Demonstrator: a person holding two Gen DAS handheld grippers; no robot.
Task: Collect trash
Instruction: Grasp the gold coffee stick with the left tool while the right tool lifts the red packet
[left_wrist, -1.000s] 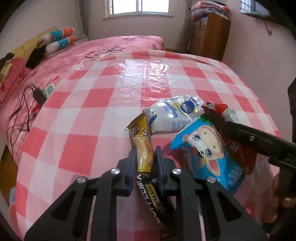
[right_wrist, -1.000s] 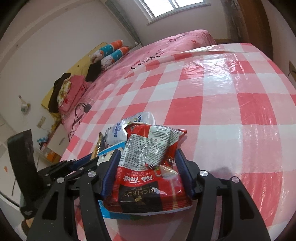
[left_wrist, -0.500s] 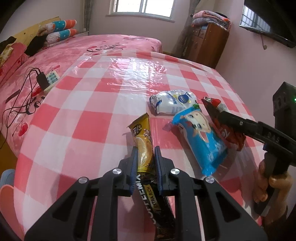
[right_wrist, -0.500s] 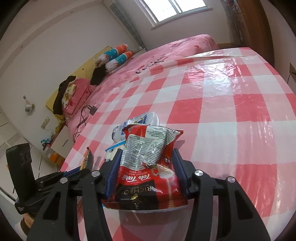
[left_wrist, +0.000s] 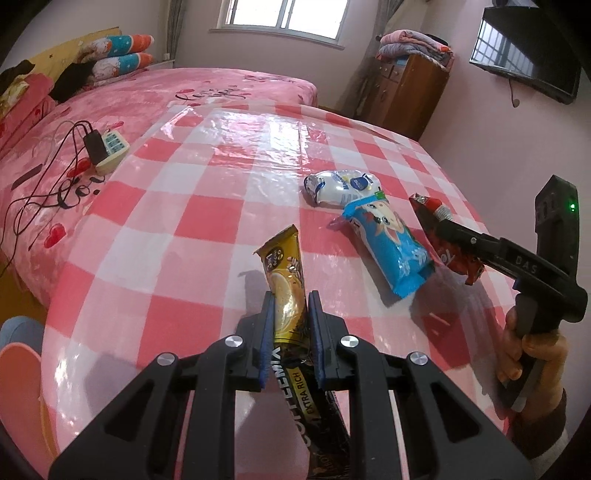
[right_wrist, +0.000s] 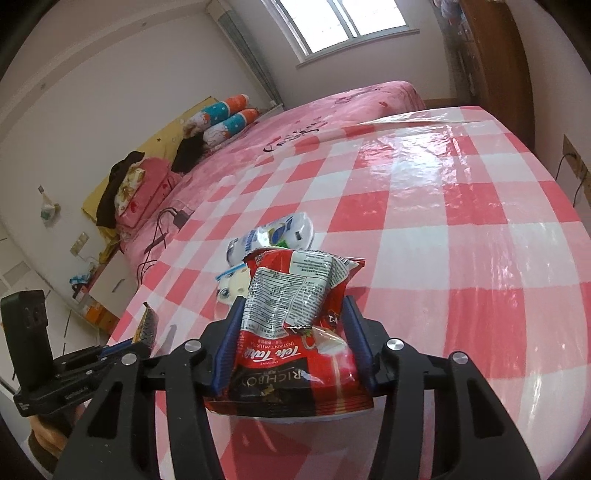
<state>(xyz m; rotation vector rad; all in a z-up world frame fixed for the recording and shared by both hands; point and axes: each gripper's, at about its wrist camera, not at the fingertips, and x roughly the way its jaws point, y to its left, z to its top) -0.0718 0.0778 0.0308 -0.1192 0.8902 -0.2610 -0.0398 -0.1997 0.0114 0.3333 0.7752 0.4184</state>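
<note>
Four wrappers (left_wrist: 386, 243); two gripped, seemingly.

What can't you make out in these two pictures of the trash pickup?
- Left wrist view: the lower end of the coffee sachet runs behind the left gripper.
- Right wrist view: the blue wrapper is mostly hidden by the red packet in the right gripper.
- No bin shows in either view.
</note>
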